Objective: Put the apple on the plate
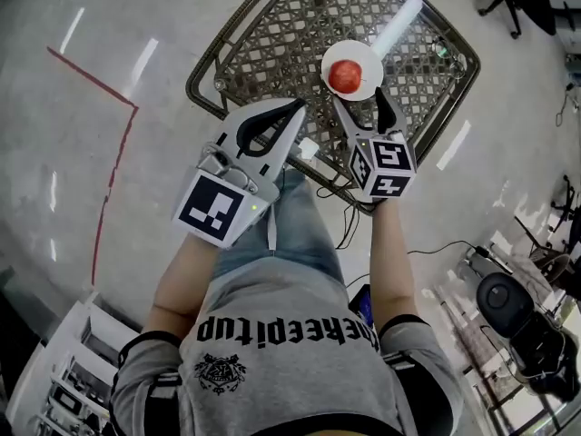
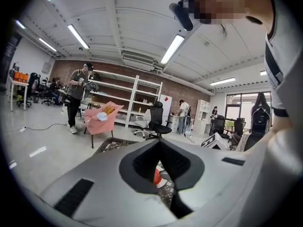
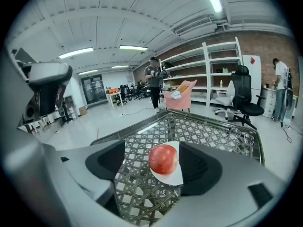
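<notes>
A red apple (image 1: 344, 76) rests on a small white plate (image 1: 365, 56) near the front edge of a dark lattice table (image 1: 272, 34). My right gripper (image 1: 361, 107) hovers just short of the plate, open, with nothing between its fingers. In the right gripper view the apple (image 3: 163, 159) and plate (image 3: 176, 176) show beyond the open right gripper (image 3: 152, 148), apart from both jaws. My left gripper (image 1: 299, 109) is at the table's front edge, left of the plate, shut and holding nothing. Through the left gripper (image 2: 160, 143) a sliver of apple (image 2: 156, 176) shows.
Cables (image 1: 436, 248) trail on the floor to the right of the person's legs, near an office chair (image 1: 508, 302). A red tape line (image 1: 109, 89) marks the floor at left. A pink chair (image 3: 182, 96) and a standing person (image 3: 154, 82) are beyond the table.
</notes>
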### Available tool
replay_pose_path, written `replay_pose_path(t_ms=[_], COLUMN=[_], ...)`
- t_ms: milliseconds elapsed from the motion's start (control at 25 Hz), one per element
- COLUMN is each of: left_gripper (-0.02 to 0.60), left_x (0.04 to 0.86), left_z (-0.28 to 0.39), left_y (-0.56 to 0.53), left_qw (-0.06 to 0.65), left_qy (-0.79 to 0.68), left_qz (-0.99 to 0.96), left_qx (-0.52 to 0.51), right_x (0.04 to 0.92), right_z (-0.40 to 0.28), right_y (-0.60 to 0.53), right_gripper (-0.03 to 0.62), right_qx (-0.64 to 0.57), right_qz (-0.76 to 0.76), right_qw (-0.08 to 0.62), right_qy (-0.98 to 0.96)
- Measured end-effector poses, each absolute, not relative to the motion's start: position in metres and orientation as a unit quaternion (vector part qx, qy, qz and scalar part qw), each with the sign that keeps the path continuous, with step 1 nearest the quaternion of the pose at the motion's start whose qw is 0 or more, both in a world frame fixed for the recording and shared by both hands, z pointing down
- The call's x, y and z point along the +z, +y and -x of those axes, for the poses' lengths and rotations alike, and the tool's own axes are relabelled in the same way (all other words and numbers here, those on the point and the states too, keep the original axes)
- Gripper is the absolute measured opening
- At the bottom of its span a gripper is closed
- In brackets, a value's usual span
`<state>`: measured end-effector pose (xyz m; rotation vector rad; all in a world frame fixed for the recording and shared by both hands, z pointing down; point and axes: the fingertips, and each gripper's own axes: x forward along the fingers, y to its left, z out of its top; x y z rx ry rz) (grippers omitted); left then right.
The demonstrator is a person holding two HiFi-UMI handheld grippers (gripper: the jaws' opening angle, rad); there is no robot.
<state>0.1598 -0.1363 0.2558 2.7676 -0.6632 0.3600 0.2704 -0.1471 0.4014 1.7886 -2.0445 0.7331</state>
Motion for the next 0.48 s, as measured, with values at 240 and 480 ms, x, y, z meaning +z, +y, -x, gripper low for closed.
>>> replay_pose_path(t_ms=[240,480], left_gripper=[0.018,0.018], left_x=[0.302,0.307], left_z=[-0.162,-0.159], left_y=[-0.156,-0.16], left_qw=[0.138,0.121], left_qy=[-0.202,-0.171], left_qz=[-0.962,-0.973], left_qx=[0.12,0.095], right_x=[0.433,0.423], right_z=[-0.27,-0.266], right_y=[-0.157,-0.15], right_gripper=[0.294,0.178], right_qx=[0.256,0.241], right_qz=[-0.645,-0.674], right_qw=[0.152,0.139], right_qy=[-0.703,-0.685])
